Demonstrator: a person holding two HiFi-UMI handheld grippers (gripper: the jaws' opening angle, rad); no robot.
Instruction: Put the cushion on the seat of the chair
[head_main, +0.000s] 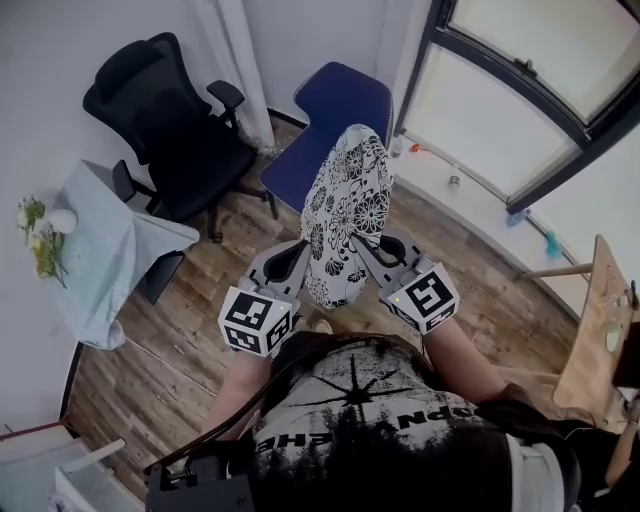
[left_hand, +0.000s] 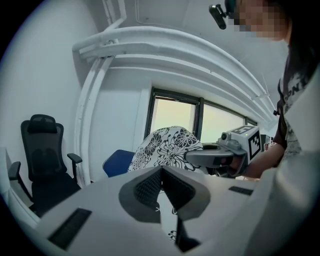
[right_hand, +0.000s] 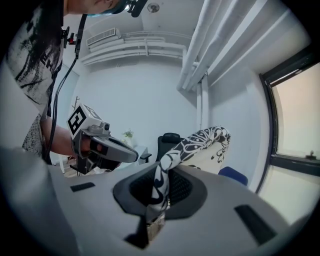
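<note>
Over to the head view: one cushion, white with a black flower print, plump and long, stood on end in the air on the near side of the blue chair. Not down on the seat yet. Two grippers at its lower end, left gripper on one side, right gripper on the other. Two chairs in all: the blue one, and a black chair just left of it. One table under a pale cloth, further left of the blue chair and nearer the person.

On to the left gripper view: left gripper pressed together on the cushion's edge, flower print peeking out below the pads. Cushion bulging up beyond, right of the blue chair and partly covering it. Black chair well left of the blue one. Right gripper against the cushion's far side.

Now the right gripper view: right gripper clamped tight on a fold of the printed cloth. Cushion stretching up and away, above the blue chair. Black chair left of the blue one, left gripper further left again.
</note>
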